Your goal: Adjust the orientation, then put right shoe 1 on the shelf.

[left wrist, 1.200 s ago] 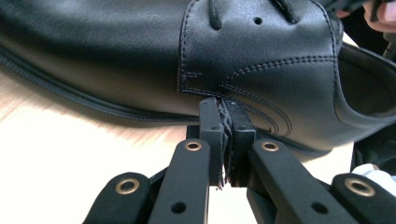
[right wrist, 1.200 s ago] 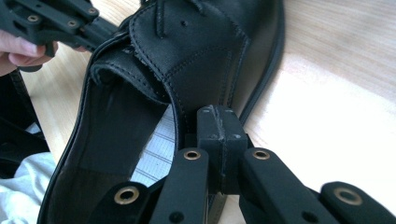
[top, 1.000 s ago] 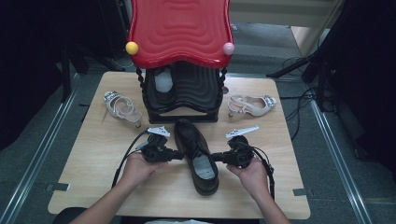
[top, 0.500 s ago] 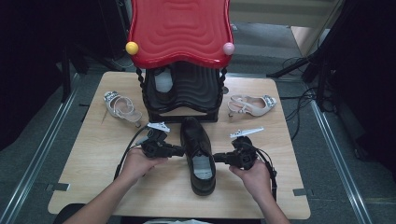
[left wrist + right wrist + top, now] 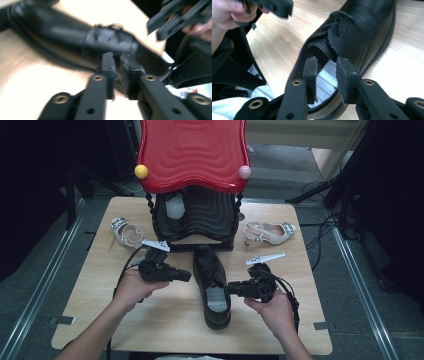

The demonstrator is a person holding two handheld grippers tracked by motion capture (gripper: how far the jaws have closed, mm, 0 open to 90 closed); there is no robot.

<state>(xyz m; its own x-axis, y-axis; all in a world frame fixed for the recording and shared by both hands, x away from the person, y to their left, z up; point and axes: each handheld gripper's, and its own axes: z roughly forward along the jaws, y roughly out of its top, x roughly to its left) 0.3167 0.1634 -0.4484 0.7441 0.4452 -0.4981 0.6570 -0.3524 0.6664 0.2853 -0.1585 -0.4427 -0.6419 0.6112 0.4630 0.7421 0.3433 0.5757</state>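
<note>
Right now the black shoe (image 5: 212, 287) lies flat in the middle of the table (image 5: 90, 320), toe toward 12 o'clock and heel toward 6, just in front of the red-roofed stand (image 5: 192, 155). Both grippers sit clear of it, 1 on each side. At the shoe's 9 o'clock, the left gripper (image 5: 186, 275) points at the laced part; its jaws have just been closing and now stand nearly together with nothing between them, the shoe beyond their tips in the blurred left gripper view. At the shoe's 3 o'clock, the right gripper (image 5: 228, 290) aims at the heel opening; its jaws have just been opening, a gap shows between the pads, and through it I see the grey insole, not pinched. 2 pale sandals lie at 10 o'clock (image 5: 126, 231) and 2 o'clock (image 5: 270, 233)
</note>
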